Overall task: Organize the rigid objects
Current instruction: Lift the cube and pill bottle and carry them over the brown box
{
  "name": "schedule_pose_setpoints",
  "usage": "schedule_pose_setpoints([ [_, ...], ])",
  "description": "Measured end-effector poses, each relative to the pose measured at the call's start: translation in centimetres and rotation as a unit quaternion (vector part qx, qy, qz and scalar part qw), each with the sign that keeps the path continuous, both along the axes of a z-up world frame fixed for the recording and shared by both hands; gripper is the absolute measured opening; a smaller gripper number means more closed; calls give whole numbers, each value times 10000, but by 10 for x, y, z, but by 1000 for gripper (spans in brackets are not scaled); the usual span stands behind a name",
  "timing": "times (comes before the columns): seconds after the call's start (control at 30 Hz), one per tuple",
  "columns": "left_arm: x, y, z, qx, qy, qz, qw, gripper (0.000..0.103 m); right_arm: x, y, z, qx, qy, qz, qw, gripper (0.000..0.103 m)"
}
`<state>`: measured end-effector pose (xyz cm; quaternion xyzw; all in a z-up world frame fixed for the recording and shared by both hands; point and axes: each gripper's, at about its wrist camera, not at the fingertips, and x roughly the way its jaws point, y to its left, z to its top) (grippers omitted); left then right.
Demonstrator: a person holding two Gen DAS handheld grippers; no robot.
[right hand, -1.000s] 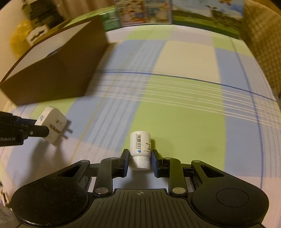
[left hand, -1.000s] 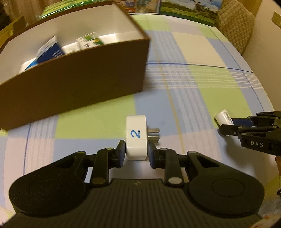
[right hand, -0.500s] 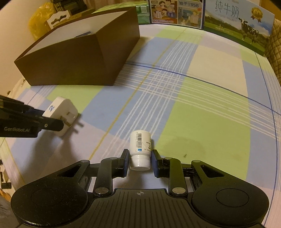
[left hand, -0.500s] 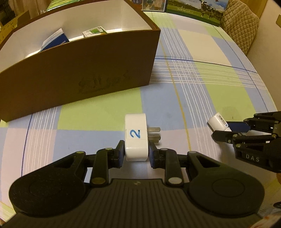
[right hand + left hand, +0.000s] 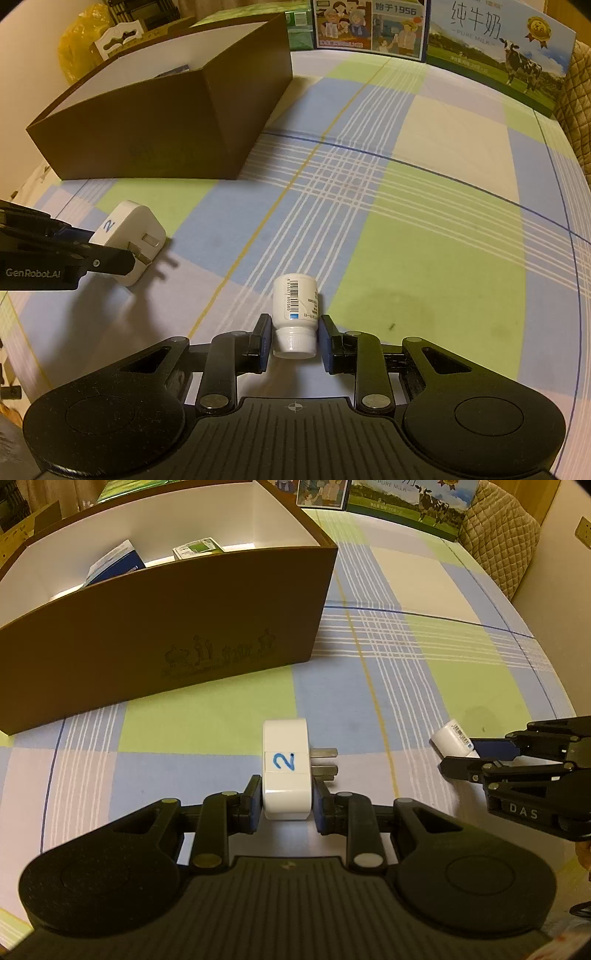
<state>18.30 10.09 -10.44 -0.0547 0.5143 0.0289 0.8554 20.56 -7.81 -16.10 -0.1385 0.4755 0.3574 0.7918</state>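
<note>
My left gripper (image 5: pixel 286 799) is shut on a white plug adapter (image 5: pixel 285 771) marked with a blue 2, prongs pointing right, held above the checked tablecloth. It also shows in the right wrist view (image 5: pixel 127 242). My right gripper (image 5: pixel 293 341) is shut on a small white pill bottle (image 5: pixel 295 314) with a barcode label, cap toward the camera. The bottle also shows at the right of the left wrist view (image 5: pixel 452 740). A brown box (image 5: pixel 166 627) with a white inside stands ahead of the left gripper; in the right wrist view the box (image 5: pixel 166 122) is at far left.
The box holds a blue-and-white packet (image 5: pixel 114 563) and a green-and-white packet (image 5: pixel 197 548). Milk cartons (image 5: pixel 495 48) and picture boxes (image 5: pixel 369 26) line the far table edge. A quilted chair back (image 5: pixel 498 535) stands at the far right. The checked tablecloth (image 5: pixel 424 221) covers the table.
Both grippers have pulled back and risen with their objects. The box now looks farther off and more of its inside shows. The grips are unchanged.
</note>
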Motion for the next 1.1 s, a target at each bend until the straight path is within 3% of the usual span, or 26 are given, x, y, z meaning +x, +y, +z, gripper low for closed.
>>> schedule_pose_setpoints([
  [0.57,-26,24,34,-169,-326,303,9989,23,3,13,15,197,5,57,9998,24],
  [0.83,-36,45,74,-282,-804,439,9954,23,1,36,56,736,-60,281,9969,24],
  [1.1,-21,74,109,-370,-1308,493,9895,23,8,78,94,1251,-138,498,9908,24],
])
